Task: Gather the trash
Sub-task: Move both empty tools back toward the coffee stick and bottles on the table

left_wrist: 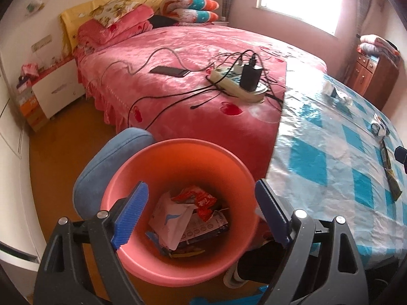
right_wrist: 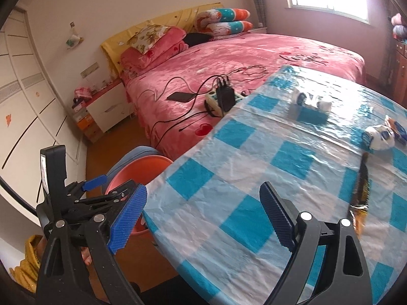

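A: Starting with the biggest thing, what fills the room?

B: A bed (left_wrist: 193, 58) under a pink cover, with folded quilts and pillows (left_wrist: 117, 23) stacked at its head. A power strip (left_wrist: 236, 81) with a black charger plugged in, a dark phone (left_wrist: 169, 71) and loose cables lie on it.

A: And next to it?

B: A table (right_wrist: 254, 178) with a blue-and-white checked cloth, its edge just beside the bed's corner. Below that edge stands an orange-pink bin (left_wrist: 178, 167), touching a blue cushioned seat (left_wrist: 101, 167).

A: Where is the trash?

B: Some is in the bin: a red wrapper (left_wrist: 198, 198), a white packet (left_wrist: 170, 218) and printed card at the bottom. More lies on the cloth: a crumpled white-and-blue wrapper (right_wrist: 381, 137), a long dark-and-yellow wrapper (right_wrist: 361, 190), and a white packet (right_wrist: 310, 101) farther back.

A: The grippers?

B: The left gripper (left_wrist: 201, 213) hangs over the bin's mouth, jaws spread wide, nothing between them. The right gripper (right_wrist: 203, 218) hovers above the table's near edge, jaws equally wide apart and holding nothing. The left gripper also shows at the left of the right wrist view.
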Demonstrator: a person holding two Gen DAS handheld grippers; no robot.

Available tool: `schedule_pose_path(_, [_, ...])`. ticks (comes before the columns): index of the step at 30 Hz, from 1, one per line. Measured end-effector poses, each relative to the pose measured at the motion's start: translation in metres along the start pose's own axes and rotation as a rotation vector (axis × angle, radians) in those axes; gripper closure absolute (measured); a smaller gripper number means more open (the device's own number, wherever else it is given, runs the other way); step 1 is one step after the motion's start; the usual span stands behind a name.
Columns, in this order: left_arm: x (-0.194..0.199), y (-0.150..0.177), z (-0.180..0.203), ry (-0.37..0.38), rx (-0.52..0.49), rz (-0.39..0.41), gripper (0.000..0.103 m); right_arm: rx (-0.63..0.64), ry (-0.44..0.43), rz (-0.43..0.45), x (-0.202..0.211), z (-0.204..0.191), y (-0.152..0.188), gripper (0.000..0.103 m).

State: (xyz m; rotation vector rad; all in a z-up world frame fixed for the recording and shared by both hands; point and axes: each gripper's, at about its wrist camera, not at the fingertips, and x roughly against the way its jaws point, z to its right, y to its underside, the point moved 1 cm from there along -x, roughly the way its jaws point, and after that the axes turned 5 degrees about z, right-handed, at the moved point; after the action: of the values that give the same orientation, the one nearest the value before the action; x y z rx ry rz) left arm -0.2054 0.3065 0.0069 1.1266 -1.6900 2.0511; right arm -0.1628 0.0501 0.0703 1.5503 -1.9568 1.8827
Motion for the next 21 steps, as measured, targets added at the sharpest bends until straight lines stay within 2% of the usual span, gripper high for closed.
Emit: schedule_pose_path(21, [0.023,-0.017,0.075,0.037,-0.167,0.051,0.013,-0.134,0.105,0.074,0.059,0.07,0.026,0.014])
